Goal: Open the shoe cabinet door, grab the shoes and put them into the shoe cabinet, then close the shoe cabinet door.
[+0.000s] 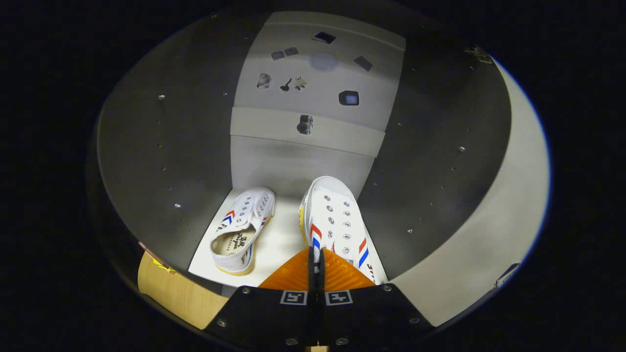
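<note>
Claw [315, 261] fingers sit pressed together on the heel edge of the right shoe [337, 220], which I hold at the front of the cabinet shelf [279, 239]. Just to its left, the other shoe [242, 230] lies on the same shelf. Beyond both stands the pale back wall [313, 146]. I judge this the placing step; next I should release, withdraw, then close the open door [499, 220].
</note>
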